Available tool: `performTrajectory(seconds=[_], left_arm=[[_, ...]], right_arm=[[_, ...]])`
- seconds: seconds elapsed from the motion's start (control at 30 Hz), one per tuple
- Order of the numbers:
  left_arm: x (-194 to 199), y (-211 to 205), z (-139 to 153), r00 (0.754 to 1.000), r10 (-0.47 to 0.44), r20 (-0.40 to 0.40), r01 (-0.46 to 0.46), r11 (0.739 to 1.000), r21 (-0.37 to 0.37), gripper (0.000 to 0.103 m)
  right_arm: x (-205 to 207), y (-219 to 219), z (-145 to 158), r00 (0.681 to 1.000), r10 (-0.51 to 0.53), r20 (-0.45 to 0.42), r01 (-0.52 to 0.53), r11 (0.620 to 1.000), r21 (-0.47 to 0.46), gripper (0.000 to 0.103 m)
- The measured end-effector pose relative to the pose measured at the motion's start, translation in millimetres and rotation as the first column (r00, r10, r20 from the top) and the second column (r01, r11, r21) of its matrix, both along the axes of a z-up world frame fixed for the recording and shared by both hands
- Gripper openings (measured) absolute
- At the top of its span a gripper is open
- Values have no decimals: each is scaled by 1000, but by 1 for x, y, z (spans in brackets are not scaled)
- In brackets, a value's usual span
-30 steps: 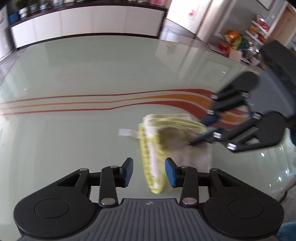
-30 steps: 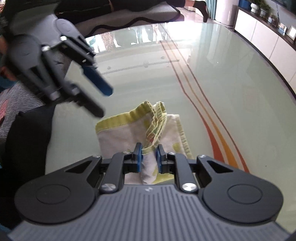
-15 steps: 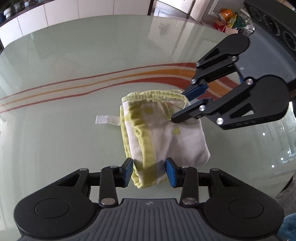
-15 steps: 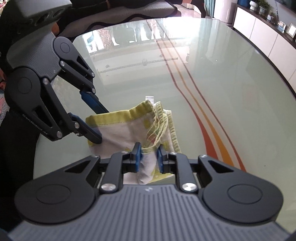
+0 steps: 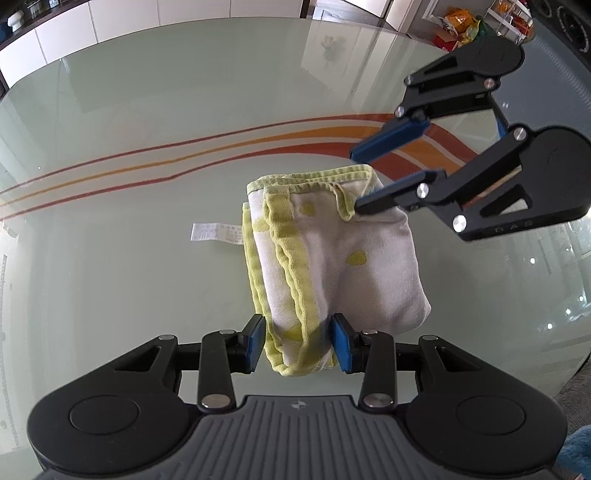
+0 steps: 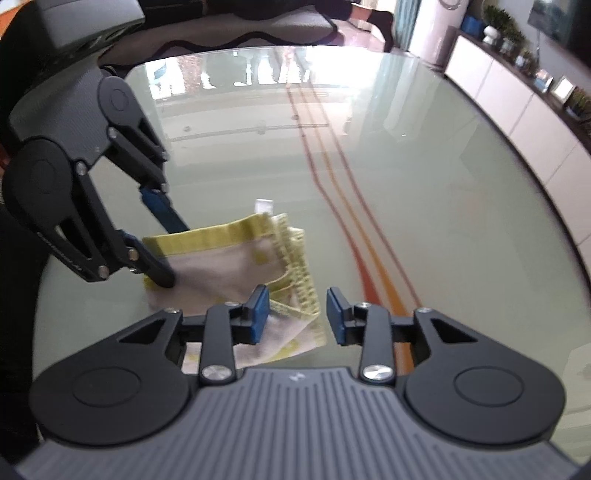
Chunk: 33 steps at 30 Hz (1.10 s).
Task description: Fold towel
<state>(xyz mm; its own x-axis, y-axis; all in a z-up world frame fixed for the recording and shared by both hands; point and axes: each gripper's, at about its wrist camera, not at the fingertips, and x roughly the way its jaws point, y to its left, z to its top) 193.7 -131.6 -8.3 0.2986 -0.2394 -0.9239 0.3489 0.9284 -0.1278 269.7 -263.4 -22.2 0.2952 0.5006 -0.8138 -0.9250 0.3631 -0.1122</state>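
Note:
A folded white towel (image 5: 343, 258) with yellow-green trim and spots lies on the glass table; it also shows in the right wrist view (image 6: 229, 262). Its white label (image 5: 216, 233) sticks out on the left. My left gripper (image 5: 298, 343) is open, its blue pads on either side of the towel's near end; in the right wrist view (image 6: 162, 251) its lower finger rests on the towel. My right gripper (image 6: 295, 317) is open, and the towel's corner lies under its left pad. In the left wrist view the right gripper (image 5: 369, 181) stands open at the towel's far right corner.
The round pale green glass table (image 5: 147, 110) has red and orange curved stripes (image 5: 184, 155) across it. White cabinets (image 6: 517, 110) stand beyond the table edge. A dark sofa (image 6: 221, 26) lies behind the table in the right wrist view.
My right gripper has opened and let go of the towel's edge. My left gripper has moved closer, its pads now around the towel's near end. The towel has settled flat.

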Motion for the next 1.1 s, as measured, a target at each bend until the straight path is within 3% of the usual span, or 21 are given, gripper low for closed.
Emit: performTrajectory(seconds=[0.23,0.33,0.43,0.53,0.77,0.87,1.0,1.1], left_arm=[[-3,-5,2,1000,-18,16,18,1000,14,42],[-5,-3,8,999,-31,35,30,999,20,43],[-7,0,17,998,-43,56,42,999,19,44],[-8,3,23,996,-60,69,59,998,10,45],[1,-7,30,980,-165,114,169,985,-25,48],[7,-21,25,965,-232,126,232,973,16,51],[14,-27,41,958,-261,115,255,965,64,51],[12,-20,47,959,-267,96,258,961,97,51]], right_arm=[[-6,-10,24,993,-55,100,52,998,33,33],[-18,-13,34,994,4,111,-12,997,71,34],[-38,-17,37,989,113,95,-122,988,98,43],[-56,-11,25,978,200,56,-203,977,64,45],[-50,3,-3,981,192,-16,-192,981,11,45],[-43,3,-9,983,180,-29,-180,984,-7,55],[-38,5,-16,980,195,-36,-196,980,-44,69],[-39,8,-23,976,212,-52,-215,975,-64,72]])
